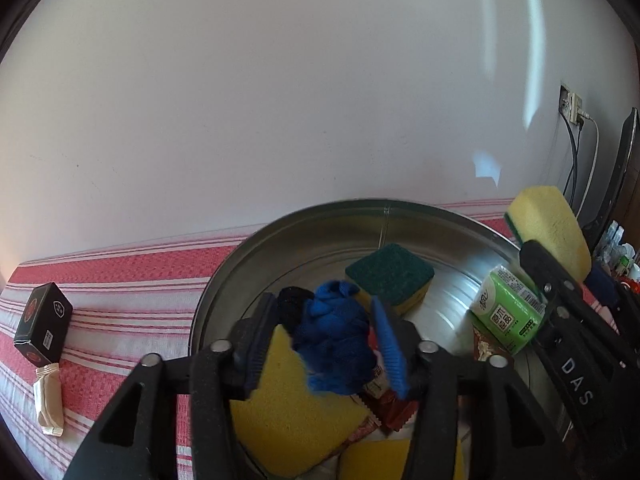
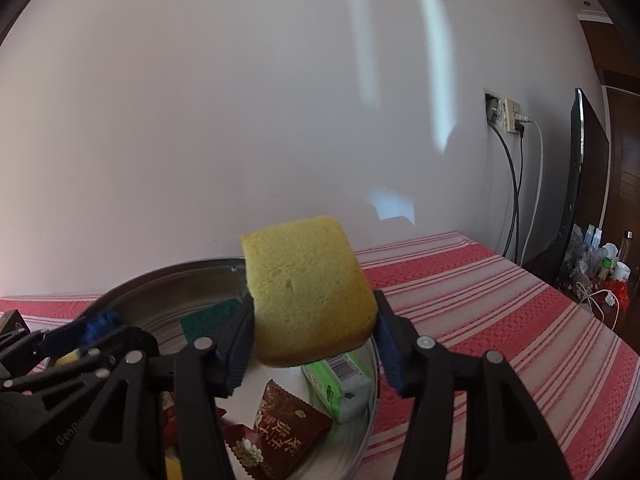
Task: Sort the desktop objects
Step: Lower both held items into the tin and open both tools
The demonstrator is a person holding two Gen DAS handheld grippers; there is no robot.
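Note:
My left gripper [image 1: 322, 304] hangs over a round metal basin [image 1: 304, 224]. Its jaws stand open around a crumpled blue cloth [image 1: 336, 340], and a gap shows beside the left pad. My right gripper [image 2: 315, 300] is over the basin's right side with a yellow sponge [image 2: 308, 292] upright between its jaws. The sponge's sides look straight and unsqueezed. In the basin lie a green-topped sponge [image 1: 390, 276], a yellow sponge [image 1: 288, 412], a green tissue pack [image 2: 340, 380] and a red snack packet [image 2: 276, 428].
The basin sits on a table with a red-and-white striped cloth [image 2: 480, 300] against a white wall. A black box [image 1: 42, 324] and a beige sachet [image 1: 48, 400] lie to the left. A dark monitor [image 2: 584, 184], cables and small bottles stand at the far right.

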